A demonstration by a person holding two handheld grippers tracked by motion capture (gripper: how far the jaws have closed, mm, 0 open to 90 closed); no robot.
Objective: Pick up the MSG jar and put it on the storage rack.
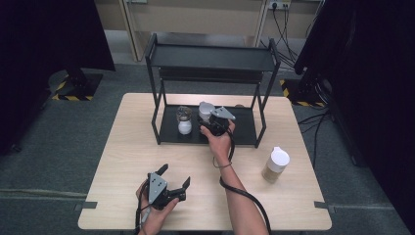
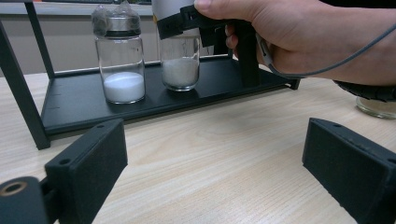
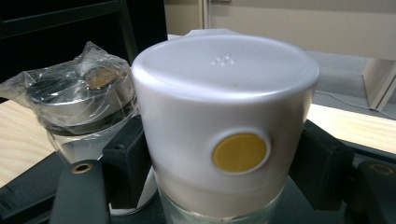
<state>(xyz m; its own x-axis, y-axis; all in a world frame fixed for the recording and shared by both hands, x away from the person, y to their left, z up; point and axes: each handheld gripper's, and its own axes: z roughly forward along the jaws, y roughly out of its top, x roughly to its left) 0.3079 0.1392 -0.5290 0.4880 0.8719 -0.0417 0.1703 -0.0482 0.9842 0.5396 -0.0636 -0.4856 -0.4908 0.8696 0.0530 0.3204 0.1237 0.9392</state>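
Note:
A glass jar with a white cap (image 3: 224, 116) and a yellow dot stands on the bottom shelf (image 2: 70, 102) of a black rack (image 1: 210, 58); it holds grey-white powder (image 2: 180, 70). My right gripper (image 1: 205, 115) reaches into the rack with its black pads against both sides of that cap. Beside it stands a second jar (image 1: 184, 121) with a plastic-wrapped metal lid (image 3: 79, 93) and white powder (image 2: 122, 86). My left gripper (image 1: 173, 188) rests near the table's front edge, jaws wide apart with bare tabletop between them (image 2: 215, 158).
A third white-capped jar (image 1: 275, 165) stands on the wooden table (image 1: 127, 147) to the right of the rack. The rack's top shelf hangs over the jars, and its posts (image 2: 18, 79) flank the lower shelf. Dark equipment stands beyond both sides of the table.

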